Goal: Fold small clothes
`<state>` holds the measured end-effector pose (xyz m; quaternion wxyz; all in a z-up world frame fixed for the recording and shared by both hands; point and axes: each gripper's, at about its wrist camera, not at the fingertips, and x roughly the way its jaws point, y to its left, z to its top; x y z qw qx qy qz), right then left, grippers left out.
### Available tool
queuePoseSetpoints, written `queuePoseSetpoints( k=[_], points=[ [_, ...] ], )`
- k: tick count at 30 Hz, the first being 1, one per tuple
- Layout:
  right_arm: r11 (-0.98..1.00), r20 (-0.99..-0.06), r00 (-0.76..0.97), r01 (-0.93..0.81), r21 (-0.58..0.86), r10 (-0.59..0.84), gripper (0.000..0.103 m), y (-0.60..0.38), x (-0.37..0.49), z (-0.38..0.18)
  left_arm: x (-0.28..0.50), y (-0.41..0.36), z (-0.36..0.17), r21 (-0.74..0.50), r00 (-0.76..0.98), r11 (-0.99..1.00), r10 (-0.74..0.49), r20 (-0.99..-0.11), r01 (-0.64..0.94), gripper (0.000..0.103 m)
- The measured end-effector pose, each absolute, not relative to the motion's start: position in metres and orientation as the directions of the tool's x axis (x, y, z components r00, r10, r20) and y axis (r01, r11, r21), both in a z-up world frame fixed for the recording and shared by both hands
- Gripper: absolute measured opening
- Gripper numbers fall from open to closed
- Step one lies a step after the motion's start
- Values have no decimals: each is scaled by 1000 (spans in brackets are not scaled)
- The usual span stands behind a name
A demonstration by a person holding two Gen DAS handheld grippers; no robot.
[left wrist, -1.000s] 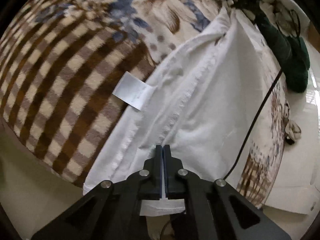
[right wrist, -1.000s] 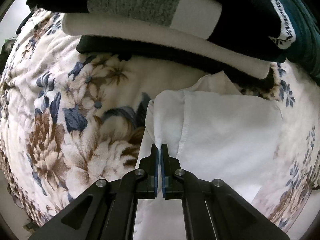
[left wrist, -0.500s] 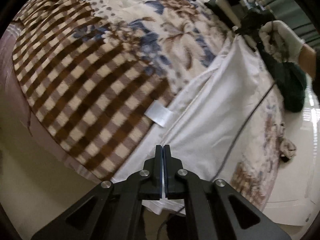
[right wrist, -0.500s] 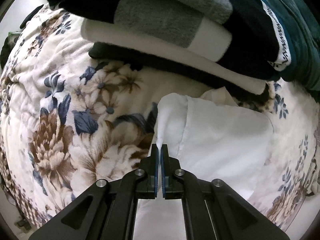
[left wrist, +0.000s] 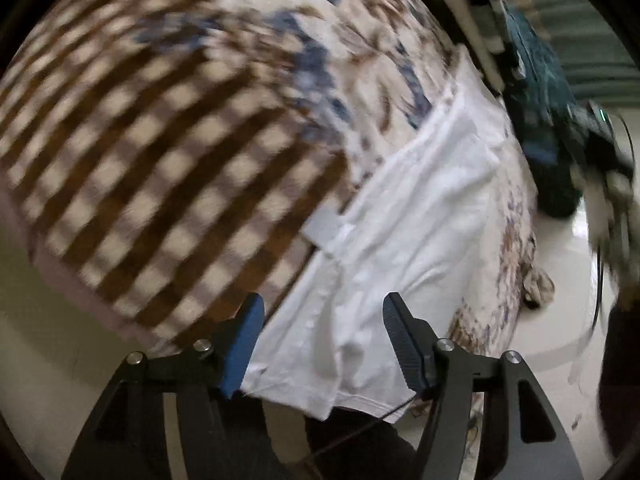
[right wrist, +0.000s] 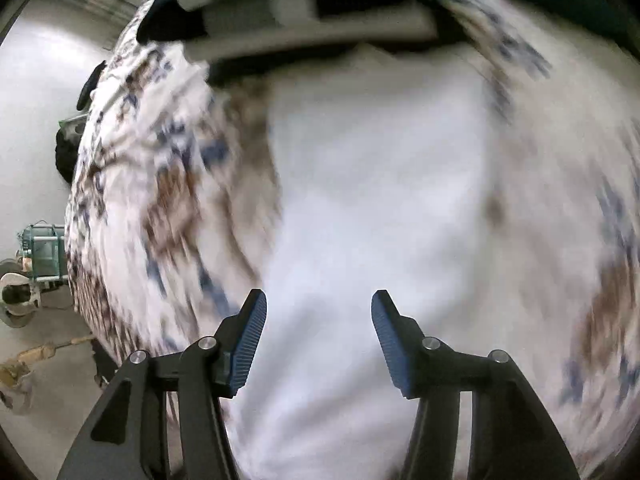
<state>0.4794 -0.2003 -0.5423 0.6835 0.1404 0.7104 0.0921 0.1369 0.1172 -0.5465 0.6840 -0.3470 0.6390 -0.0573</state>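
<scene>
A white garment lies spread along the bed, with a pale label sticking out at its left edge. My left gripper hangs above its near hem, jaws opening, and the cloth lies below them, not pinched. In the right wrist view the same white garment shows blurred beneath my right gripper, whose jaws are also opening with nothing pressed between the pads. The right hand with its gripper appears blurred at the far right of the left wrist view.
The bed carries a floral blanket with a brown checked part. A stack of folded clothes sits beyond the garment, with dark green cloth beside it. Pale floor lies past the bed's edge.
Both grippers were shut on the white garment and now stand open with the cloth lying flat. The right gripper has risen and swung away fast; the left has drawn back a little.
</scene>
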Motion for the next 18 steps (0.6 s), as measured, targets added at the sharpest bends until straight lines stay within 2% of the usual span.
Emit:
queuePoseSetpoints(
  k=[3, 7, 14, 16, 18],
  points=[
    [935, -938, -80, 140, 325, 338, 57, -233, 399, -553, 157, 98, -554, -538, 126, 793, -525, -842, -286, 59],
    [904, -904, -169, 249, 347, 393, 57, -249, 297, -595, 168, 67, -574, -420, -7, 896, -425, -905, -142, 59],
    [816, -835, -227, 445, 369, 502, 56, -228, 178, -673, 162, 54, -584, -375, -55, 926, -377, -925, -48, 58],
    [785, -829, -193, 487, 383, 525, 45, -223, 154, -681, 159, 51, -584, -360, -30, 932, -361, -932, -32, 15],
    [769, -826, -172, 502, 396, 538, 19, -218, 135, -682, 156, 49, -584, -352, -25, 935, -353, -935, -33, 7]
  ],
)
